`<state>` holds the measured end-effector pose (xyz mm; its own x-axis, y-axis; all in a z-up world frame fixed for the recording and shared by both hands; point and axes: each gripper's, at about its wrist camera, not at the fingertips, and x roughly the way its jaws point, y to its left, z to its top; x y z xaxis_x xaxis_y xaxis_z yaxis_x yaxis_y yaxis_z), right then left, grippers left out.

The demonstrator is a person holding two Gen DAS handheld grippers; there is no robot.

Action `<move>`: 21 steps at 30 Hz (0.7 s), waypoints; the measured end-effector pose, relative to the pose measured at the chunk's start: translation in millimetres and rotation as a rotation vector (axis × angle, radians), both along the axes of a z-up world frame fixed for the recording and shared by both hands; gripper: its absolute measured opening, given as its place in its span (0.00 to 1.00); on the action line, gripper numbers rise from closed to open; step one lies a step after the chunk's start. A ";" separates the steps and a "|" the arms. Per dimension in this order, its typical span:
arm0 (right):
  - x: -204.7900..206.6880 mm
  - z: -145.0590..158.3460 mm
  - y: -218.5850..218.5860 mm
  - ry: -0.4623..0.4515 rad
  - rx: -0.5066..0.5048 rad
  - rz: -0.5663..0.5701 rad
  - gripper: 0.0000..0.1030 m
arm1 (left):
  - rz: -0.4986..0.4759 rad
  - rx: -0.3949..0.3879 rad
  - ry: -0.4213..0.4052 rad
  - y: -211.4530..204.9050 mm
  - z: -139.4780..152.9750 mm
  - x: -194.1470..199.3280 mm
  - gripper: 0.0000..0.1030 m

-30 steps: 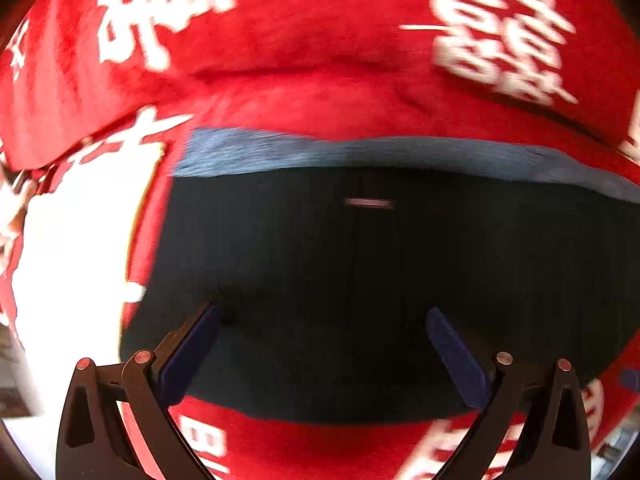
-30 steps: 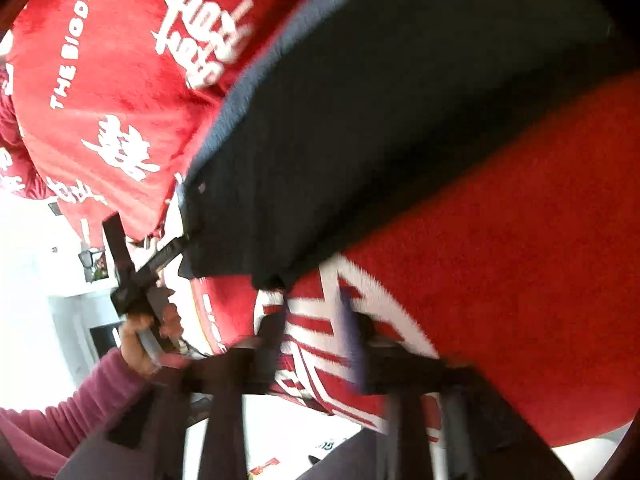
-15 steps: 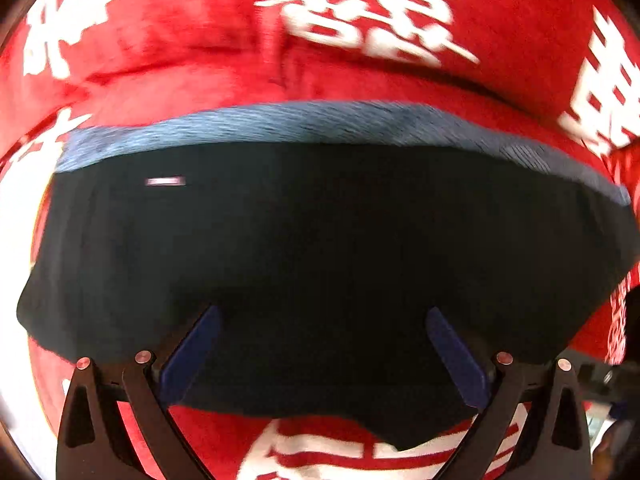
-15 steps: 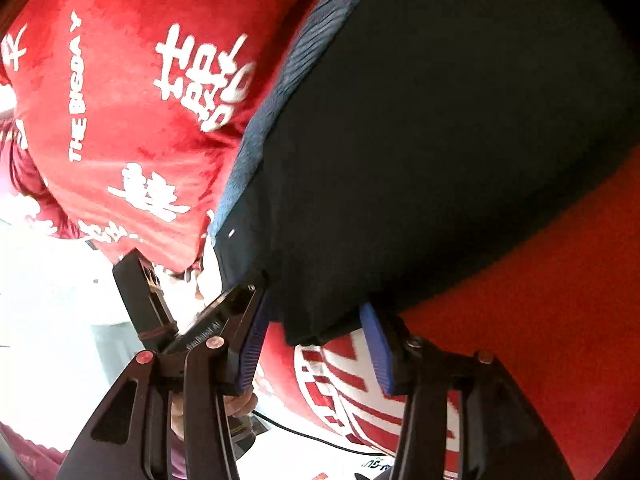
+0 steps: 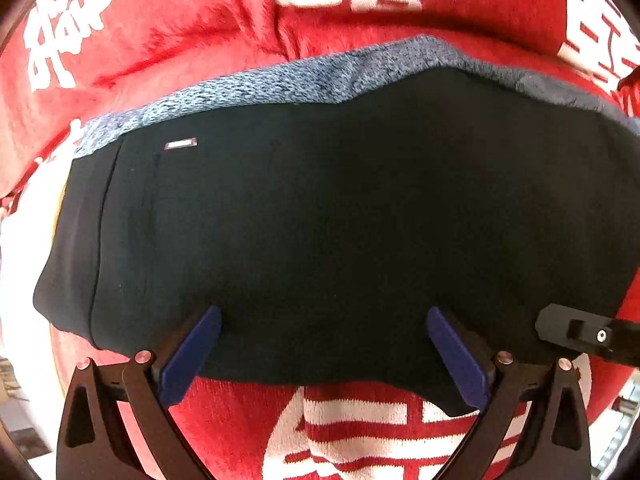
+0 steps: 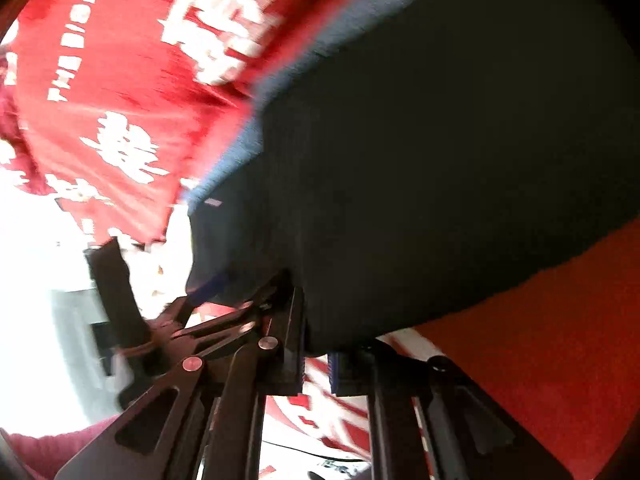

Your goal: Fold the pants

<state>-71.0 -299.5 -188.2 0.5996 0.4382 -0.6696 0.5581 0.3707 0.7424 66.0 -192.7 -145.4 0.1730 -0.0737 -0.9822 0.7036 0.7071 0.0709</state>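
Since a second ago, nearer: left tool spread over black pants; right tool narrowed, pinching the hem at 6 o'clock. Mid-fold; next, lift and carry over.

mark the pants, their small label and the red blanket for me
pants (image 5: 340, 232): left wrist view, middle of the dark top layer.
small label (image 5: 181, 144): left wrist view, centre of the pale tag.
red blanket (image 5: 180, 28): left wrist view, bare red area above the pants.

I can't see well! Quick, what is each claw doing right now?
Left claw: open, its jaws wide apart over the near edge of the black pants, gripping nothing.
Right claw: nearly closed at the pants' edge; whether it pinches the fabric cannot be told.
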 end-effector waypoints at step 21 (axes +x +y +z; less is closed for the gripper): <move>61.1 65.1 -116.0 0.018 -0.452 0.125 0.45 | 0.049 -0.064 -0.113 -102.4 -1.1 59.7 1.00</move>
